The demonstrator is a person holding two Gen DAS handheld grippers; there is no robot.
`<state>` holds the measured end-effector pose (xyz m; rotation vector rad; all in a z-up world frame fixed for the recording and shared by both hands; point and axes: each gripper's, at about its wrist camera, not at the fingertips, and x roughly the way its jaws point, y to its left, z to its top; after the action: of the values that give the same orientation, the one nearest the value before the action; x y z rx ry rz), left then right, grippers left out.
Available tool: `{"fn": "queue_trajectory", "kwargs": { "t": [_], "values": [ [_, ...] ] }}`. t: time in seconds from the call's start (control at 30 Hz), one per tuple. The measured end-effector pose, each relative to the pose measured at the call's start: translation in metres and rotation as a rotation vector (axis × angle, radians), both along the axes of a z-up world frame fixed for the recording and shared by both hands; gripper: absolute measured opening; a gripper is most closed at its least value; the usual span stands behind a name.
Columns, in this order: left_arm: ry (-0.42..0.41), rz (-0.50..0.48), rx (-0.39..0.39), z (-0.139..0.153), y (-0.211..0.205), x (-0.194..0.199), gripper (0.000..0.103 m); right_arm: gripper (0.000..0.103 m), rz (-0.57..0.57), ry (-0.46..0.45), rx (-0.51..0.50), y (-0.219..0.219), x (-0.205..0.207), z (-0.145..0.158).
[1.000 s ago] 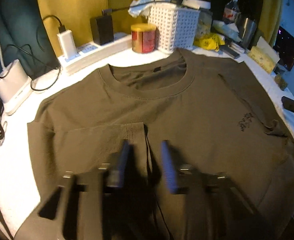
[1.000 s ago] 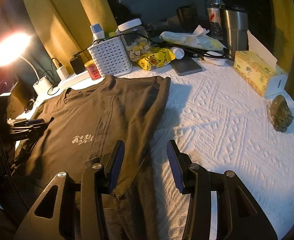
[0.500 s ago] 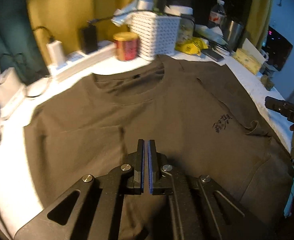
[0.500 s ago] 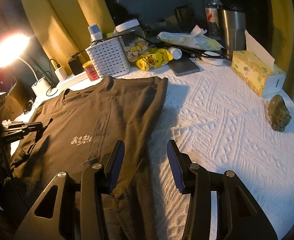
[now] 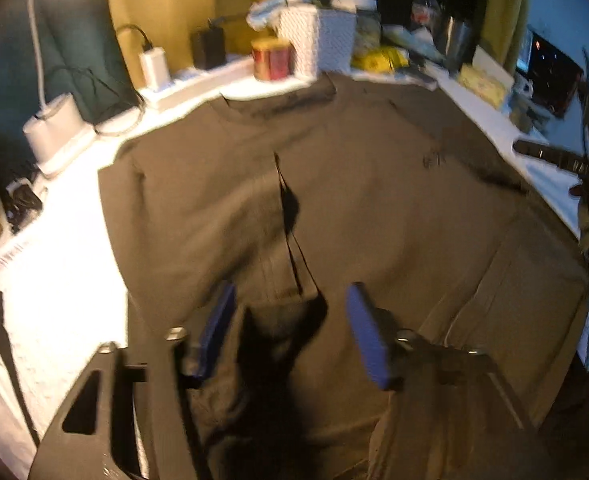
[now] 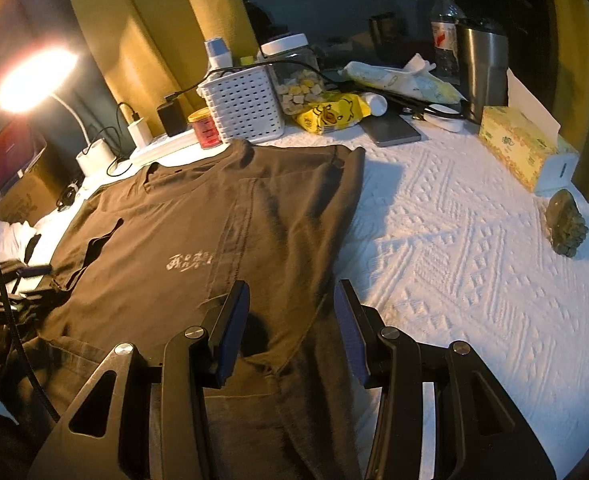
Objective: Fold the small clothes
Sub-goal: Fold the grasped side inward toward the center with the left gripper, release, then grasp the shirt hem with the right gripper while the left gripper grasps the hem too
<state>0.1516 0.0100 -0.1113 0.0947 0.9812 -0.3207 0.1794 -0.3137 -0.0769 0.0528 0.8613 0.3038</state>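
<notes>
Left wrist view showed the left gripper point(image 5: 290, 328) with jaws wide, empty, above the brown T-shirt point(image 5: 354, 200), probably just letting go of a sleeve fold. The shirt lay flat on the surface point(image 6: 454, 240), collar away from the jaws, long axis running forward. The right gripper point(image 6: 292, 316) straddled its side edge, jaws wide.

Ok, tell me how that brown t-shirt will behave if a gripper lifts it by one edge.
The brown t-shirt will probably go limp and drape: it lies flat with soft creases and a folded-over sleeve. It looks light, thin knit fabric. It may drag rather than slide, since the textured white table cover looks grippy. Both the left gripper and right gripper are open.
</notes>
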Motion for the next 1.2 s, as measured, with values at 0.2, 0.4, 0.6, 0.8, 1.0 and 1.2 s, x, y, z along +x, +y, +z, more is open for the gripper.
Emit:
{"fn": "queue_trajectory", "kwargs": {
  "t": [0.2,0.4,0.6,0.8,1.0,1.2],
  "values": [
    [0.005,-0.002,-0.011,-0.006,0.001,-0.003,0.022,0.047,-0.002,0.004,-0.010,0.003,-0.012,0.001],
    [0.044,-0.110,-0.030,-0.003,-0.013,-0.026,0.022,0.047,-0.015,0.013,-0.016,0.000,-0.021,0.000],
    [0.059,-0.131,-0.048,0.003,-0.013,-0.038,0.023,0.047,-0.010,0.019,-0.025,0.001,-0.026,-0.001],
    [0.030,-0.057,-0.011,0.009,0.002,-0.040,0.046,0.047,-0.008,0.017,-0.029,0.002,-0.028,0.000],
    [-0.004,0.022,-0.040,0.013,0.021,-0.043,0.063,0.047,-0.020,0.003,-0.045,-0.004,-0.036,0.005],
    [-0.061,0.082,-0.074,0.020,0.028,-0.054,0.063,0.047,-0.032,-0.012,-0.058,-0.017,-0.050,0.015]
  ]
}}
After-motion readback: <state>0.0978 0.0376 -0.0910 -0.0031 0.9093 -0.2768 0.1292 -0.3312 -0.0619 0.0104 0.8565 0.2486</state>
